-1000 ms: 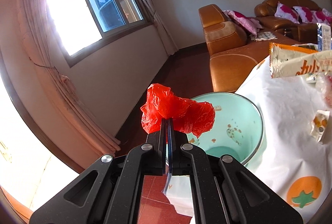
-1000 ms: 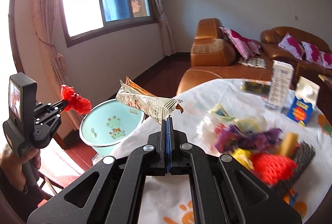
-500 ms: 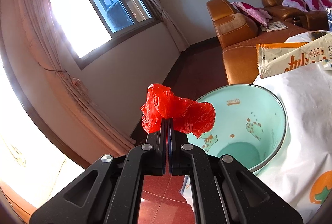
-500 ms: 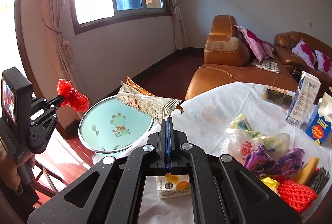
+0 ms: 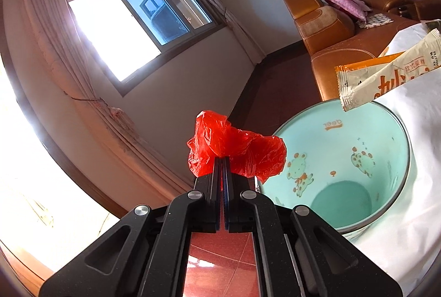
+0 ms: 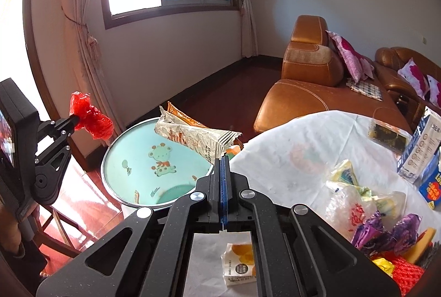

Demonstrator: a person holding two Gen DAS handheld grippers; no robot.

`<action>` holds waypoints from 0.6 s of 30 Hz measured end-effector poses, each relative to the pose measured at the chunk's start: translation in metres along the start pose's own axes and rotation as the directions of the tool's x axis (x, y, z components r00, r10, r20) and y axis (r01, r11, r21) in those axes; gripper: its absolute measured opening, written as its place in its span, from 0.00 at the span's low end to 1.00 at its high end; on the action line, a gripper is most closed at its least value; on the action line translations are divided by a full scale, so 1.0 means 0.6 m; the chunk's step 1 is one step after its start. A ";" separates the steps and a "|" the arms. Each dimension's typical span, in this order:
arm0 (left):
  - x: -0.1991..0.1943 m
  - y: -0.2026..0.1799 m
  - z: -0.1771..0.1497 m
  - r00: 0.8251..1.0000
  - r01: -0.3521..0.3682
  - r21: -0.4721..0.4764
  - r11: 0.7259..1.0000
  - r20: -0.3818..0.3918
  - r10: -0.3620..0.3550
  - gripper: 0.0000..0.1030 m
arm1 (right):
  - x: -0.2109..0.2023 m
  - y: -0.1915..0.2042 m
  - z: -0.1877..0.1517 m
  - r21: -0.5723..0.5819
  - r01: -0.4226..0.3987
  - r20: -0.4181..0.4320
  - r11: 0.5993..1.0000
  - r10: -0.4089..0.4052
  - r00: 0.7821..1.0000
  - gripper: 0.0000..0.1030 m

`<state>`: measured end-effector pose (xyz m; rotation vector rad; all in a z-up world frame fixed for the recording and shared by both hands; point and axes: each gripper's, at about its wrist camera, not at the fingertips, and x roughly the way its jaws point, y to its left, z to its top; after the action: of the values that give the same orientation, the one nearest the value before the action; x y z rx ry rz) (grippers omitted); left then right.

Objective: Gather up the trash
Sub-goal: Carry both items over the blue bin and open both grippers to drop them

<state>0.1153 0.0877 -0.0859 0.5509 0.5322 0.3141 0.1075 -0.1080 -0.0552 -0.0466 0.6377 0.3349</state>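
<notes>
My left gripper (image 5: 222, 159) is shut on a crumpled red plastic bag (image 5: 234, 152), held just left of the rim of a mint-green trash bin (image 5: 358, 159) with cartoon animals. From the right wrist view the same red bag (image 6: 91, 118) hangs left of the bin (image 6: 143, 167), pinched by the left gripper (image 6: 75, 118). My right gripper (image 6: 223, 158) is shut on a cream and orange snack wrapper (image 6: 190, 138) that reaches out over the bin's opening. That wrapper (image 5: 386, 76) shows above the bin's far rim in the left wrist view.
A table with a white cloth (image 6: 289, 148) holds more trash: a small juice carton (image 6: 239, 261), a clear bag (image 6: 355, 203), purple wrappers (image 6: 386, 231), red netting (image 6: 405, 272) and milk cartons (image 6: 424, 142). Brown leather sofas (image 6: 308, 82) stand behind. A hand (image 6: 11, 228) grips the left tool.
The right gripper has carried the wrapper leftwards and lower, over the bin's opening. The left gripper has tilted and edged closer to the bin, so the bin fills more of its view.
</notes>
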 end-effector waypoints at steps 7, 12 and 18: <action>0.009 -0.006 0.000 1.000 -0.013 0.016 1.000 -0.008 0.013 0.01 | 0.018 0.011 0.005 -0.019 -0.002 -0.018 1.000 0.001 1.000 0.01; 0.014 -0.007 -0.003 1.000 -0.006 0.013 1.000 -0.016 0.006 0.01 | 0.028 0.019 0.010 -0.032 -0.004 -0.028 0.999 0.003 1.000 0.01; 0.017 -0.006 -0.002 1.000 0.010 0.005 1.000 -0.018 -0.010 0.01 | 0.036 0.027 0.012 -0.045 -0.004 -0.037 0.999 0.002 0.999 0.01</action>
<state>0.1233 0.0895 -0.0928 0.5511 0.5532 0.3084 0.1229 -0.0852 -0.0611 -0.0949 0.6672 0.3520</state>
